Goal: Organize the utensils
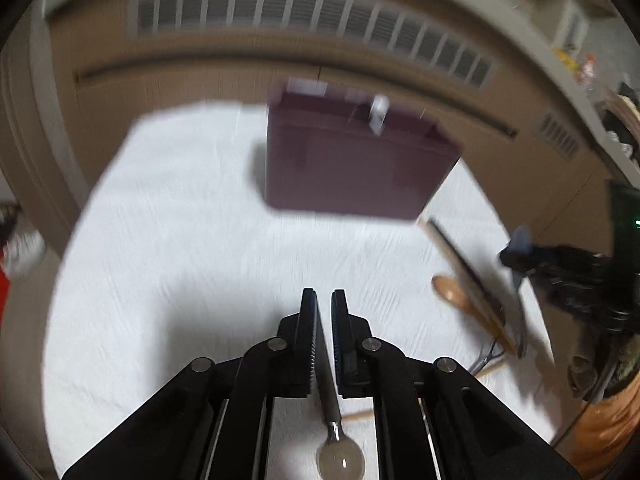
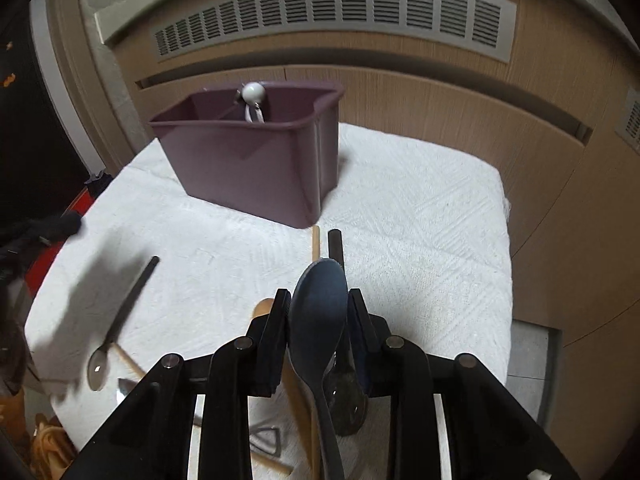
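A purple bin [image 2: 248, 160] stands at the back of the white cloth [image 2: 420, 220], with a white spoon [image 2: 253, 94] upright inside it. My right gripper [image 2: 318, 300] is shut on the bowl of a dark blue spoon [image 2: 320, 308], whose handle runs back under the camera. In the left wrist view the bin [image 1: 352, 168] is blurred ahead of my left gripper [image 1: 323, 294]. Its jaws stand a narrow gap apart with nothing pressed between them. Below them a dark-handled metal spoon [image 1: 340, 460] lies on the cloth; the right wrist view shows this spoon [image 2: 124, 312] lying apart from that gripper.
Under the right gripper lie a wooden spoon [image 2: 264, 308], a metal spoon [image 2: 348, 392], a wooden stick [image 2: 316, 242] and a dark handle [image 2: 335, 244]. A wood panel wall with a vent grille [image 2: 332, 12] stands close behind the bin. The cloth ends at the right [image 2: 508, 264].
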